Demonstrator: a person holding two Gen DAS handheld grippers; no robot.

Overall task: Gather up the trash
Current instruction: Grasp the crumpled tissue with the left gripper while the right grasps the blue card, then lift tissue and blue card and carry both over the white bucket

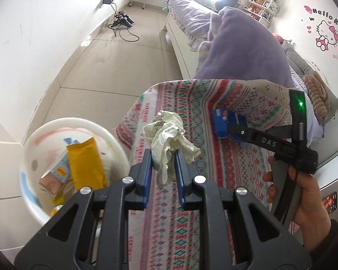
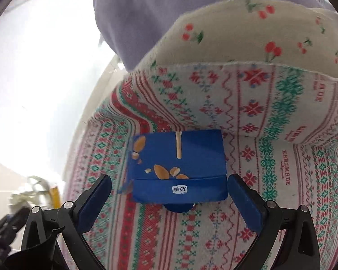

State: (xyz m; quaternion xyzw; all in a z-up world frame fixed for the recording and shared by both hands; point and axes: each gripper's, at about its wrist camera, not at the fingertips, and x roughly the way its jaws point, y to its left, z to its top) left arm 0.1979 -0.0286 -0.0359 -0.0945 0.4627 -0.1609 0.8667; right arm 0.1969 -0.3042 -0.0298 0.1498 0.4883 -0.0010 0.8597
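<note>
Your left claw is clamped on a crumpled ball of pale, cream-coloured paper, pinched low down between its blue pads so that most of the wad stands free above them, over the bed's patterned red, green and white knitted-look cover. To the left of that claw, beside the bed and lower, sits the round white plastic bin, which already holds a mustard-yellow packet and a pale blue and peach wrapper. To drop the paper well, swing the left claw further left until the wad hangs above the middle of the bin's mouth, not its rim, then let go; paper this light may cling to a pad. Your right claw is spread wide, one finger on each side of a flat blue carton printed with orange nuts that lies on the same cover, not yet touching it. Judging from this, push a little further forward so the pads meet the carton's flat sides rather than its near corners, and close gently, since thin card can buckle
</note>
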